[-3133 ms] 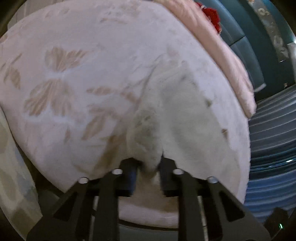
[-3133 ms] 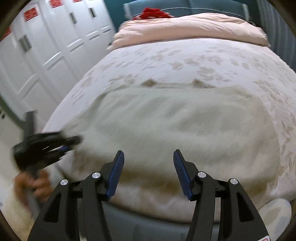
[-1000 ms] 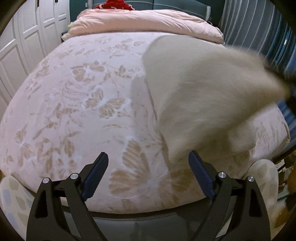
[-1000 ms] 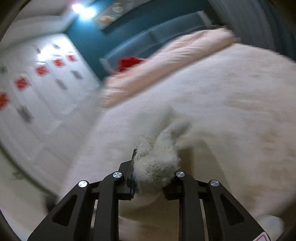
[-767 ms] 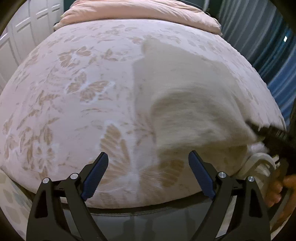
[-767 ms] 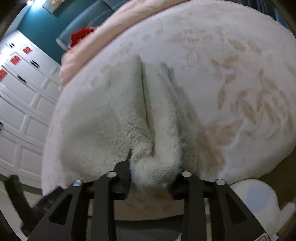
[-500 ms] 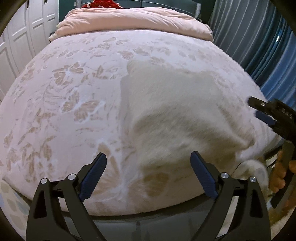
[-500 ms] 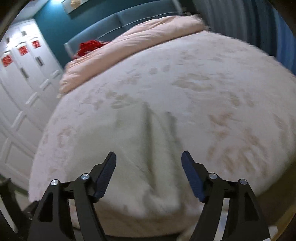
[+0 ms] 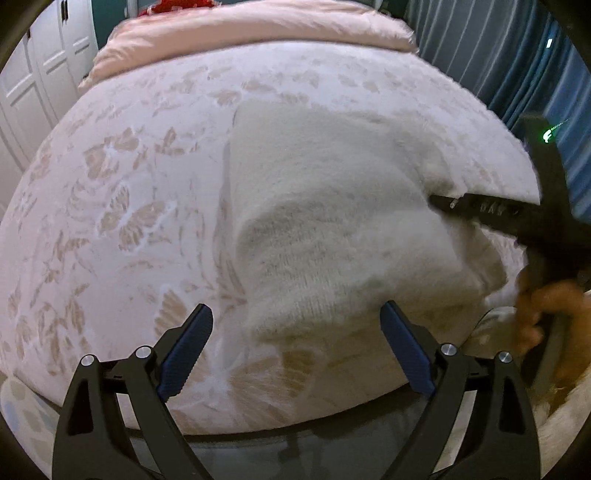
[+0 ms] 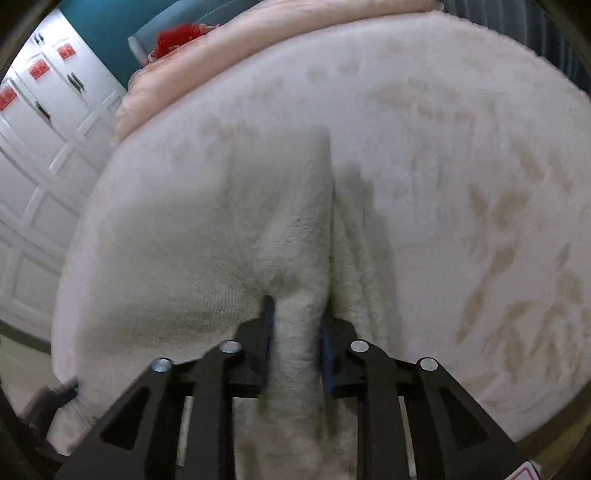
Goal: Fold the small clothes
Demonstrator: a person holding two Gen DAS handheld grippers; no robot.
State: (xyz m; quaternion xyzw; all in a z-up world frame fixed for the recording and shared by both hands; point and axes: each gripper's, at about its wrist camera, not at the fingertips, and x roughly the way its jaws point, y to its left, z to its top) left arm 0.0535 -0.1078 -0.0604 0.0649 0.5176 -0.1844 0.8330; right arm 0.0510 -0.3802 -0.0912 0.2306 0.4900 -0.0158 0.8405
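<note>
On the pink floral bedspread [image 9: 110,206], near its front edge, lies a cream fuzzy knit garment [image 9: 325,221], folded over on itself with a thick rolled near edge. Left gripper [image 9: 295,347]: fingers spread wide, blue pads [image 9: 184,347] clear of the cloth, holding nothing. Right gripper [image 10: 295,343]: fingers drawn close, pinching a bunched ridge of the garment [image 10: 299,332] between them; seen from the left wrist view, its tip [image 9: 454,203] meets the garment's right side. A second layer appears to lie just right of the pinched ridge, though blur makes this uncertain. A pink quilt [image 9: 258,26] lies at the far end.
</note>
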